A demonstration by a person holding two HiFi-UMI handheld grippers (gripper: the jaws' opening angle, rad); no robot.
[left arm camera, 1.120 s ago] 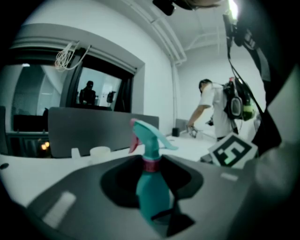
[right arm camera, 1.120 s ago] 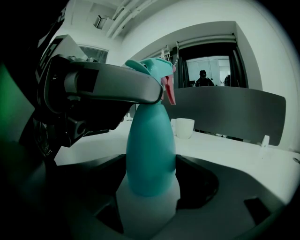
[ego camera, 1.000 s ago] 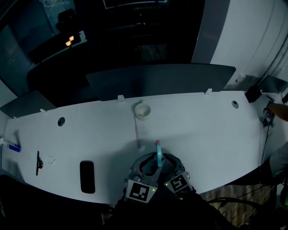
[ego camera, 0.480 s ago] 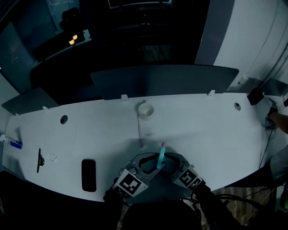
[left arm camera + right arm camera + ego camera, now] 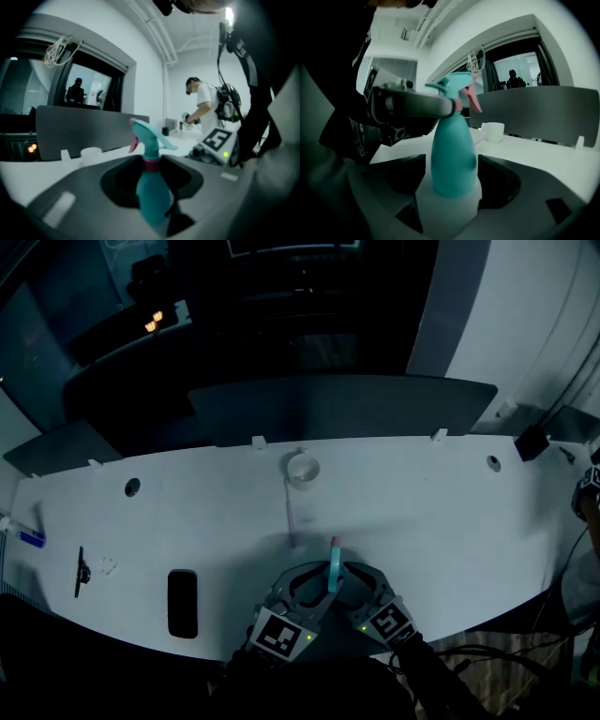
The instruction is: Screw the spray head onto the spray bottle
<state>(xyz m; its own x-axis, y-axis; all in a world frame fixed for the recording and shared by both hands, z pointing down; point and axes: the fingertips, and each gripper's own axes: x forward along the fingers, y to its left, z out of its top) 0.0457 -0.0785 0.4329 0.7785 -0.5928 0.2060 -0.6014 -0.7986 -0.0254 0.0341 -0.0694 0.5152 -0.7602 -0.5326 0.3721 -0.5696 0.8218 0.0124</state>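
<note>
Spray bottle is sitting upright near the table's 6 o'clock edge, spray head on top. You're pinching its pink collar with the left gripper for twisting. The right gripper is clamping the body so nothing's spinning.

The spray bottle stands on the table by its near edge. The cup is at its 12 o'clock by the far edge, with a thin tube lying between them. A flat slab lies at the bottle's 9 o'clock.
</note>
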